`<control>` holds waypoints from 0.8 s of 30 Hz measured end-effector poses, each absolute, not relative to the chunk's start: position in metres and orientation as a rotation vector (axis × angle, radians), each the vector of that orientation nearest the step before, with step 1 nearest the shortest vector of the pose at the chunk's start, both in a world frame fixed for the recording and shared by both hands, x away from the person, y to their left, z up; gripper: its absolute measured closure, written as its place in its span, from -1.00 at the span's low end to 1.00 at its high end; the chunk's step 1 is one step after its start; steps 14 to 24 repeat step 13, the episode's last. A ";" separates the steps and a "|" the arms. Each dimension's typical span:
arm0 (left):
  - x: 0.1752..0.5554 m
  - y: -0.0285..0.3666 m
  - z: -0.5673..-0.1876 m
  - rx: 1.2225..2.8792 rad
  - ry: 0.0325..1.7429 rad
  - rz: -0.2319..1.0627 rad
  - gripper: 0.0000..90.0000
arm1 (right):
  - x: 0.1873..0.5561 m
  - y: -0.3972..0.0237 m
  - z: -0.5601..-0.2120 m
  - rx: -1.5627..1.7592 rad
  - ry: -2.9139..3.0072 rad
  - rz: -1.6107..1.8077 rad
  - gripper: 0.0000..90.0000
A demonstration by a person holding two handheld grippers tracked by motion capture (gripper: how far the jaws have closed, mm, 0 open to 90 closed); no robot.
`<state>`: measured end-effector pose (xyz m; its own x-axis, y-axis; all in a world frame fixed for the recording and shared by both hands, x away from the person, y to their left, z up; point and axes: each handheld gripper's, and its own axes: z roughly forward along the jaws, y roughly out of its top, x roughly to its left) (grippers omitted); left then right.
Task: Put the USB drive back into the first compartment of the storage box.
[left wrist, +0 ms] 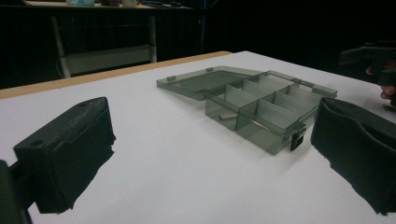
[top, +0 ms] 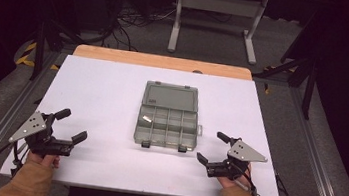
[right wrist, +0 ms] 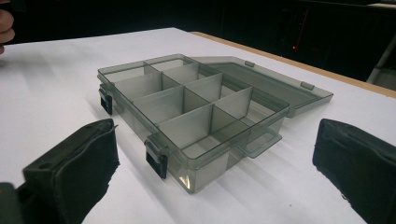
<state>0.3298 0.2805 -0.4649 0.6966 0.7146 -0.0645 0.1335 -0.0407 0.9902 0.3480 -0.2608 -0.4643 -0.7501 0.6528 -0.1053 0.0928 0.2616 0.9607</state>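
While both grippers, left [top: 69,126] and right [top: 212,146], are held wide open and empty | organizer box [top: 168,122] at 12 o'clock (lid flat open) | latches [right wrist: 156,159] to be approached squarely.

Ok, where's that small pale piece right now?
High view: the small pale piece lies inside the open organizer box, in its far-left compartment, mid-table.

From the high view we look forward and down over the whole white table [top: 113,85], dark floor beyond. In the left gripper view we sit low at the table's near left, facing right and away toward the open box [left wrist: 252,100]. In the right gripper view we sit low and closer, facing the same box [right wrist: 187,107] from the opposite side.
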 end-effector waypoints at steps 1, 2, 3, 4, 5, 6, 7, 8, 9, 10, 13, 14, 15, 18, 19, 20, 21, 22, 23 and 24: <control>0.330 0.281 -0.465 1.569 0.715 0.539 -0.99 | 0.348 -0.260 -0.465 0.673 2.051 1.503 -0.98; 0.330 0.281 -0.465 1.568 0.715 0.538 -0.99 | 0.348 -0.260 -0.465 0.672 2.054 1.493 -0.98; 0.330 0.281 -0.465 1.567 0.715 0.538 -0.99 | 0.348 -0.259 -0.465 0.668 2.055 1.493 -0.98; 0.330 0.281 -0.465 1.567 0.715 0.536 -0.99 | 0.348 -0.259 -0.465 0.665 2.055 1.489 -0.98; 0.330 0.281 -0.465 1.566 0.715 0.535 -0.99 | 0.348 -0.258 -0.465 0.661 2.054 1.489 -0.98; 0.330 0.281 -0.465 1.566 0.716 0.533 -0.99 | 0.348 -0.258 -0.465 0.663 2.055 1.492 -0.98; 0.331 0.281 -0.465 1.566 0.717 0.532 -0.99 | 0.348 -0.259 -0.465 0.665 2.054 1.497 -0.98; 0.331 0.281 -0.465 1.566 0.717 0.532 -1.00 | 0.348 -0.259 -0.465 0.665 2.054 1.497 -0.98; 0.331 0.281 -0.466 1.565 0.718 0.528 -1.00 | 0.348 -0.259 -0.465 0.663 2.049 1.501 -0.98; 0.331 0.281 -0.466 1.565 0.719 0.526 -1.00 | 0.348 -0.260 -0.464 0.659 2.033 1.521 -0.99; 0.331 0.282 -0.466 1.562 0.721 0.525 -1.00 | 0.348 -0.261 -0.462 0.660 2.016 1.544 -0.99; 0.331 0.282 -0.466 1.562 0.721 0.525 -1.00 | 0.348 -0.261 -0.462 0.660 2.016 1.544 -0.99; 0.331 0.282 -0.466 1.562 0.721 0.525 -1.00 | 0.348 -0.261 -0.462 0.660 2.016 1.544 -0.99; 0.331 0.282 -0.466 1.562 0.721 0.525 -1.00 | 0.348 -0.261 -0.462 0.660 2.016 1.544 -0.99; 0.331 0.282 -0.466 1.562 0.721 0.525 -1.00 | 0.348 -0.261 -0.462 0.660 2.016 1.544 -0.99; 0.331 0.282 -0.466 1.562 0.721 0.525 -1.00 | 0.348 -0.261 -0.462 0.660 2.016 1.544 -0.99; 0.331 0.282 -0.466 1.562 0.721 0.525 -1.00 | 0.348 -0.261 -0.462 0.660 2.016 1.544 -0.99; 0.331 0.282 -0.466 1.562 0.721 0.525 -1.00 | 0.348 -0.261 -0.462 0.660 2.016 1.544 -0.99; 0.331 0.282 -0.466 1.562 0.721 0.525 -1.00 | 0.348 -0.261 -0.462 0.660 2.016 1.544 -0.99; 0.331 0.282 -0.466 1.562 0.721 0.525 -1.00 | 0.348 -0.261 -0.462 0.660 2.016 1.544 -0.99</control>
